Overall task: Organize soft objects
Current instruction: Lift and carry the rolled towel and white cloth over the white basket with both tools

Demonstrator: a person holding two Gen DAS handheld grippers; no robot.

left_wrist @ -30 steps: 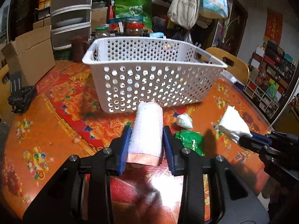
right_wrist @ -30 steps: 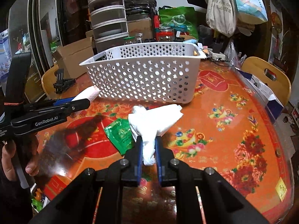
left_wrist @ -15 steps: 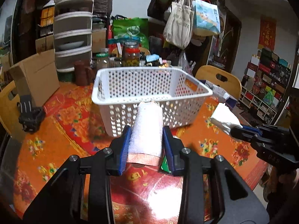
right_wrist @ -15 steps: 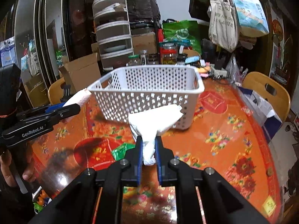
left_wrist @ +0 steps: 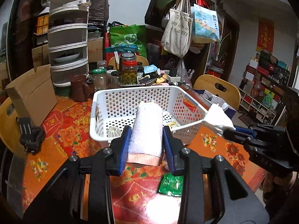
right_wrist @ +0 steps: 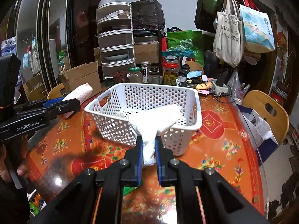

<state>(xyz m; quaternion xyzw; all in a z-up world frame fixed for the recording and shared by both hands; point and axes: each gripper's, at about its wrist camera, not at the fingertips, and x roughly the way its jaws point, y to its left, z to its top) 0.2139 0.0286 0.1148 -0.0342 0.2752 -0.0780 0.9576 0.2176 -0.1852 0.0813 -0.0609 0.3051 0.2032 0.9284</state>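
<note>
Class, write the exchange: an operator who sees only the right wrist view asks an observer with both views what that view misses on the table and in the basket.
Operator: Do my right tongs and their crumpled white paper towel block anything on the table?
Observer: Yes, a flat green foil packet lies on the red flowered tablecloth, short of the white perforated plastic basket.
Operator: And on the basket's floor?
Observer: A small white ridged round object sits by the wall nearest the left tongs and their rolled white towel.

A white wall backs stacked drawers, hanging tote bags and 1 wooden chair.
</note>
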